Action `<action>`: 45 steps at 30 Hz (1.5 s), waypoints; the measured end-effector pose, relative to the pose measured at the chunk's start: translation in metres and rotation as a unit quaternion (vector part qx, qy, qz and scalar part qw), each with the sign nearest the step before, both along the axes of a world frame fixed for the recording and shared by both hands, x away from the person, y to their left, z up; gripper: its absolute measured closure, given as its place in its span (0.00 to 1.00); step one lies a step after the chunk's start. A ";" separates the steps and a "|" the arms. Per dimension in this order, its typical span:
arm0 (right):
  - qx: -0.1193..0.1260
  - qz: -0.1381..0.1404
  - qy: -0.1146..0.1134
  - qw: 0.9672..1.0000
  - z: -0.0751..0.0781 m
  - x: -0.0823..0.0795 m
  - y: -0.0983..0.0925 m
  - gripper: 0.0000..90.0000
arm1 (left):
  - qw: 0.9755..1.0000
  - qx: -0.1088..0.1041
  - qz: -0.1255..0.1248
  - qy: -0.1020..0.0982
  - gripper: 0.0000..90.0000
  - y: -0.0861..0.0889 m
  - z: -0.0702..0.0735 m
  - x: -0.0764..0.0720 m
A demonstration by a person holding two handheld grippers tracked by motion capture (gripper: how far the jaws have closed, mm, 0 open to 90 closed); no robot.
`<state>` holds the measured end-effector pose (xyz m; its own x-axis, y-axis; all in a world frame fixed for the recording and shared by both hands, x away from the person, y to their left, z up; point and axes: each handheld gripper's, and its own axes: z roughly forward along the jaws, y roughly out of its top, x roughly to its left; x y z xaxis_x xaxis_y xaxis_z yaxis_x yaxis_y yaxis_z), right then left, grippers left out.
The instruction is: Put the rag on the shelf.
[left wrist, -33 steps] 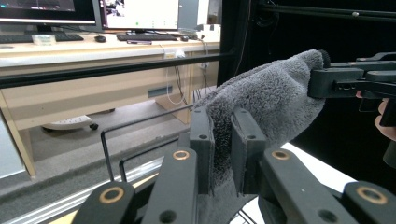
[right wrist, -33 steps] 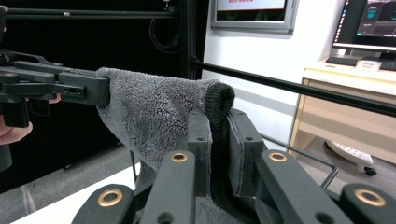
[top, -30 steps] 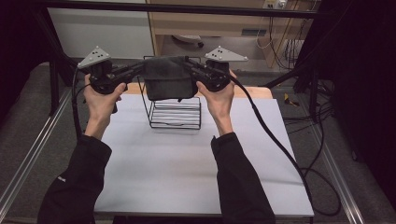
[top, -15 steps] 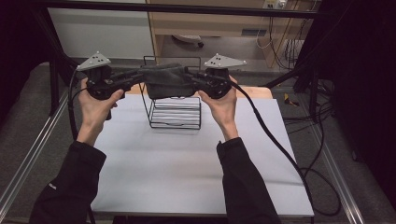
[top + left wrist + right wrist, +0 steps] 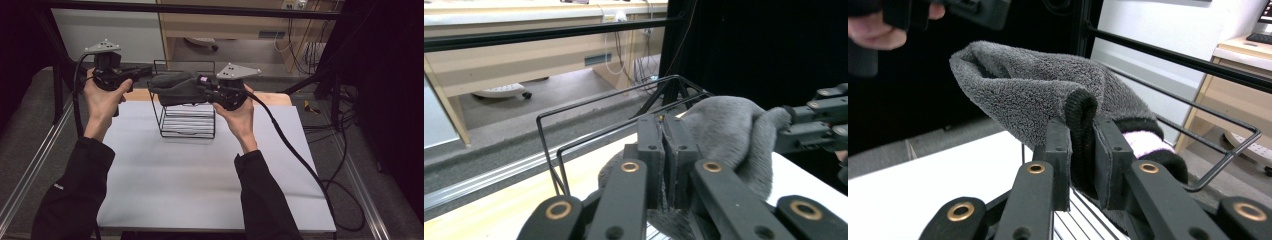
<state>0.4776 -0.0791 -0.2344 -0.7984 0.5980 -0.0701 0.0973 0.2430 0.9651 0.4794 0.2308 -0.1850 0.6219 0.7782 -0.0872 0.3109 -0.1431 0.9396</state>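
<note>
1. Desk (image 5: 200, 175): white top, carrying a black wire rack (image 5: 186, 117) at its far middle.
2. Cloth (image 5: 176, 88): grey, fleecy, with a pink patch; held bunched in the air over the rack's top.
3. Right tongs (image 5: 1082, 150): clamped on the cloth's dark hem.
4. Left tongs (image 5: 665, 155): jaws pressed together, nothing between them, apart from the cloth and left of it.
</note>
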 end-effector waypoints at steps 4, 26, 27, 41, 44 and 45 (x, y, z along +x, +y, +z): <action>-0.006 -0.002 -0.003 1.000 -0.001 -0.001 0.001 0.88 | 1.000 0.008 -0.021 0.013 1.00 -0.003 -0.003 0.000; 0.010 0.005 0.013 1.000 0.025 -0.014 -0.001 0.71 | 0.994 0.080 -0.070 0.038 1.00 -0.019 -0.053 -0.016; 0.012 0.003 0.024 1.000 0.023 -0.011 0.001 0.75 | 0.993 0.082 -0.070 0.037 1.00 -0.020 -0.055 -0.016; -0.022 -0.029 0.096 0.995 -0.026 0.012 0.009 1.00 | 0.995 0.080 -0.044 0.046 1.00 -0.023 -0.084 -0.004; -0.015 -0.037 0.099 0.994 -0.036 0.016 0.006 1.00 | 0.996 0.072 -0.033 0.044 1.00 -0.022 -0.090 -0.001; -0.014 -0.039 0.101 0.994 -0.039 0.017 0.005 0.99 | 0.996 0.066 -0.032 0.046 1.00 -0.022 -0.092 0.001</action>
<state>0.4947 -0.0742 -0.2734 -0.7495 0.6583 0.0704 0.3086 0.2533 0.9168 0.4799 0.2087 -0.2770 0.6646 0.7459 -0.0445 0.3803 -0.2864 0.8794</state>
